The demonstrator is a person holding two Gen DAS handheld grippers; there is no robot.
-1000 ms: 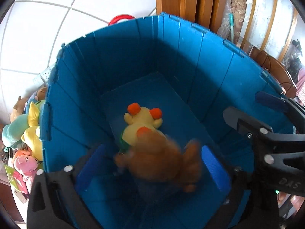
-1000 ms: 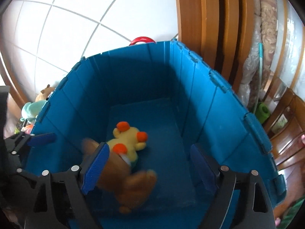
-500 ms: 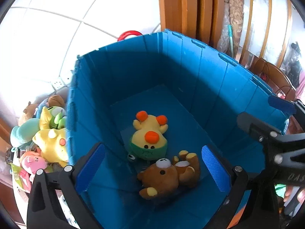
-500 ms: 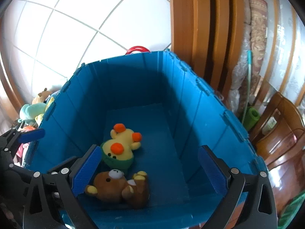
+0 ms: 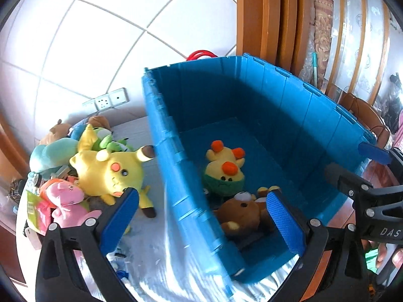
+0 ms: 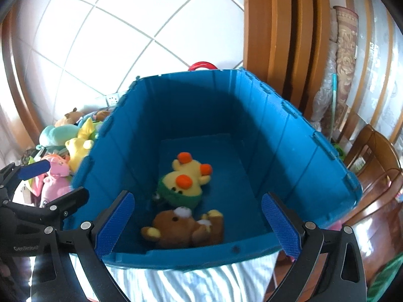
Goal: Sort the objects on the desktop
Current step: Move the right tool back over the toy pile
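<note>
Now the brown bear point(image 6: 185, 227) lies in the blue bin point(image 6: 302, 136) below the spread, empty right tool point(image 6: 199, 222).

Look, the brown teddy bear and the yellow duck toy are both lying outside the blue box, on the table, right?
Not quite. The brown teddy bear and the yellow duck toy are both lying inside the blue box, on its floor, as the right wrist view shows. The toys outside on the table are others, like the pink toy.
</note>
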